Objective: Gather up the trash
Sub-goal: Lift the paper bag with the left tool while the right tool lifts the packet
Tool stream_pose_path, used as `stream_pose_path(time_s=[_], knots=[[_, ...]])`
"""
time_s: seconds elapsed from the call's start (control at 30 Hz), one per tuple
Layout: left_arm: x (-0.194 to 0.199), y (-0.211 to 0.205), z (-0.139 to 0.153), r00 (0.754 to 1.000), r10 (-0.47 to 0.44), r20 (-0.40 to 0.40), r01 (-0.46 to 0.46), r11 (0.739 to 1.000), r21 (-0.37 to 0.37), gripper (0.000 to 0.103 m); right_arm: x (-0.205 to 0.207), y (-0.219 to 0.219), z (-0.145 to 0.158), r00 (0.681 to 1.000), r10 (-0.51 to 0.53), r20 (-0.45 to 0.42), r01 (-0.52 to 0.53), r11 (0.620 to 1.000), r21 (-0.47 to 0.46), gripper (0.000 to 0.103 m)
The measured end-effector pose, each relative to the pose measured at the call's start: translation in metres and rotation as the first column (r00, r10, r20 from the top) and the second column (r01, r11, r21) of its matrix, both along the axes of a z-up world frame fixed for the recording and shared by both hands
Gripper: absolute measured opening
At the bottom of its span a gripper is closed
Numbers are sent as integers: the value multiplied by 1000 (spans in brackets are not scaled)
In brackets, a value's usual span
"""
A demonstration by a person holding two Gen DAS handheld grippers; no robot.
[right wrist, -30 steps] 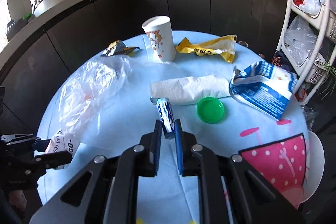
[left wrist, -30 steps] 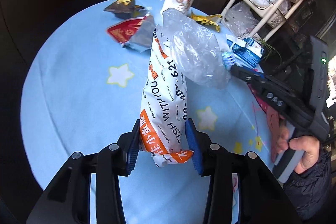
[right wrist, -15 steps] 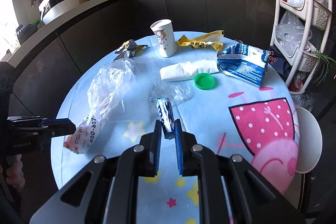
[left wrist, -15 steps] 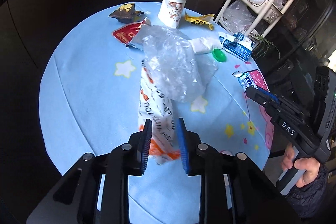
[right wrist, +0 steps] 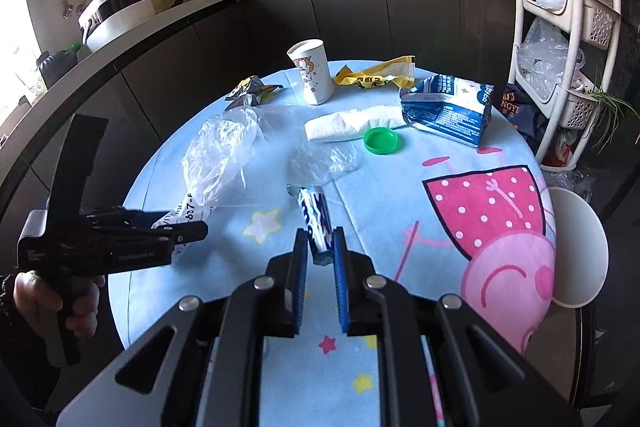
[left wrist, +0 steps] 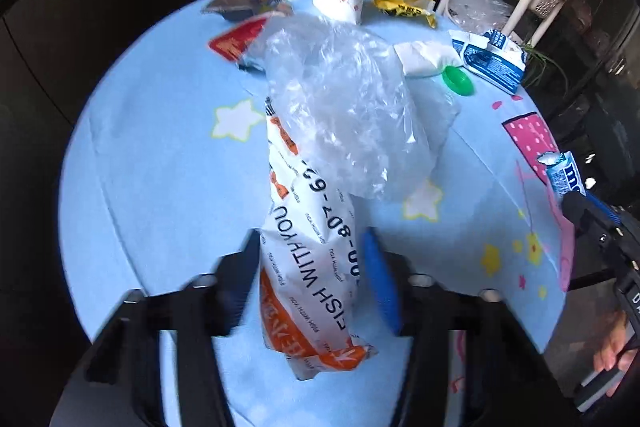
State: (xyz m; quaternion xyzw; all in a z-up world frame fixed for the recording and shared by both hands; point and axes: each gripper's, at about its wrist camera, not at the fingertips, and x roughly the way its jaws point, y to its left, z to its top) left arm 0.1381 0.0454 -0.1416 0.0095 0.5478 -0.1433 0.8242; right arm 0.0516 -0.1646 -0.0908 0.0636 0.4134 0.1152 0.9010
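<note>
My left gripper (left wrist: 310,267) has its jaws wide apart on either side of a white and orange printed plastic bag (left wrist: 312,251) with a clear crumpled top; whether the pads touch it I cannot tell. The bag (right wrist: 216,155) and left gripper (right wrist: 192,229) also show in the right wrist view. My right gripper (right wrist: 320,247) is shut on a small blue and white wrapper (right wrist: 316,219), held above the round blue table (right wrist: 200,307). That wrapper (left wrist: 564,175) also shows in the left wrist view.
On the table's far side lie a paper cup (right wrist: 311,73), a yellow wrapper (right wrist: 376,75), a blue and white packet (right wrist: 448,109), a white napkin (right wrist: 352,123), a green lid (right wrist: 381,140), a clear plastic scrap (right wrist: 324,159) and dark wrappers (right wrist: 250,91). A white shelf rack (right wrist: 560,7) stands right.
My left jaws have spread wider around the printed bag, which fills more of the view. My right gripper has pulled back from the table with the wrapper still in it.
</note>
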Motion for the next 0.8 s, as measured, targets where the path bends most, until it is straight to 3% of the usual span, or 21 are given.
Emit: stream_pose_path(time_s=[0.17,0.43,0.5,0.63,0.73,0.8], knots=[[-13,15,21,1000,-10,-23,8,996,-89,34,3,2,1,1000,11,2,-11,1000,14,14],[-47,21,68,997,-56,51,59,996,-61,34,3,8,5,999,33,17,-33,999,37,14],[-52,21,85,993,-62,104,69,995,-69,34,2,7,6,999,28,20,-29,999,41,14],[-45,13,111,987,-67,146,84,990,-112,34,-2,3,10,999,15,31,-17,999,49,14],[-36,1,133,973,-74,218,94,992,-87,34,-6,-2,16,999,3,47,-6,999,50,14],[-28,-8,136,972,-84,218,103,992,-75,34,-10,-6,21,998,-8,59,4,998,56,14]])
